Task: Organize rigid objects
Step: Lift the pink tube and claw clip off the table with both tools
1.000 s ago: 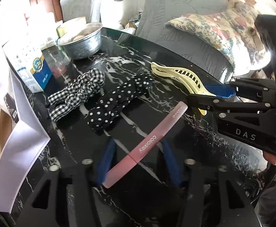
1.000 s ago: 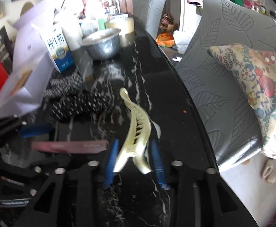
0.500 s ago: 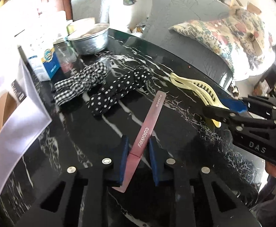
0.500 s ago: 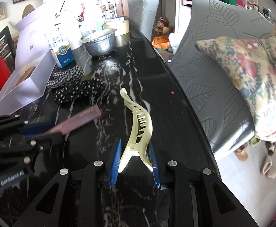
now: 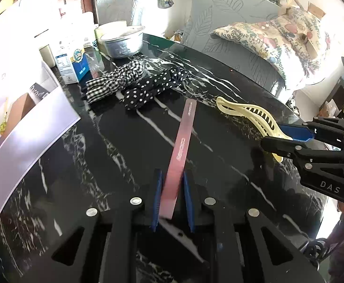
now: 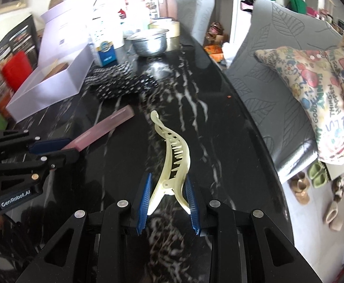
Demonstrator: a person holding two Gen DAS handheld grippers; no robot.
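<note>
Black marble table (image 5: 129,151) carrying clutter along far edge. Left gripper (image 5: 172,195), jaws having just been closing, pinching pink comb (image 5: 182,146). Right gripper (image 6: 167,198) pinching cream hair clip (image 6: 174,162) near right edge. Step: carrying both. Next: placing them, probably into white box (image 6: 51,87).

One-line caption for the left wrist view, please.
Left tongs shut on pink bar; right tongs hold cream hair clip over black marble table.
</note>
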